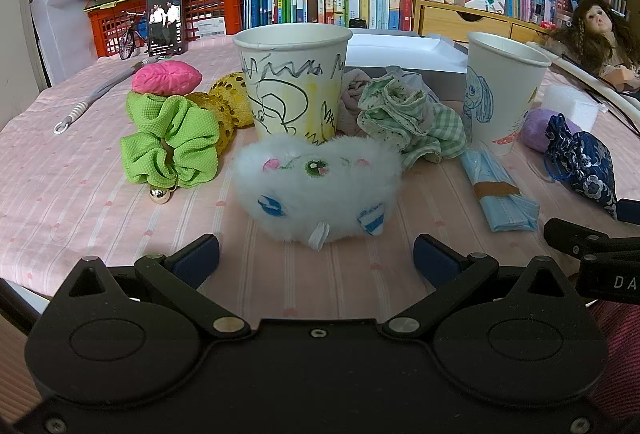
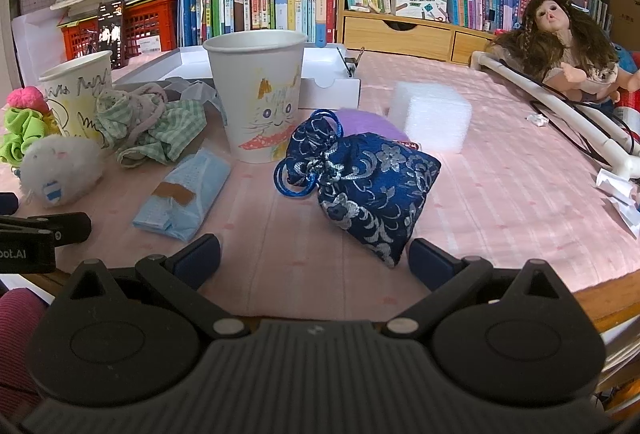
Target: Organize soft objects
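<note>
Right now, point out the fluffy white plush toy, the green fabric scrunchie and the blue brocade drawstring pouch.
Fluffy white plush toy (image 1: 316,190): left wrist view, body centre.
Green fabric scrunchie (image 1: 172,146): left wrist view, ruffled front.
Blue brocade drawstring pouch (image 2: 372,190): right wrist view, patterned belly.

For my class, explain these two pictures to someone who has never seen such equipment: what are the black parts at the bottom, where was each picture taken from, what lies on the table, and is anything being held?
Each picture comes from a camera mounted on a hand-held gripping tool, looking along its two fingers. The left tool faces a white plush toy; the right tool faces a blue pouch. Both are open and hold nothing. On the pink tablecloth also lie a green scrunchie, two paper cups, a checked cloth and a blue face mask.
</note>
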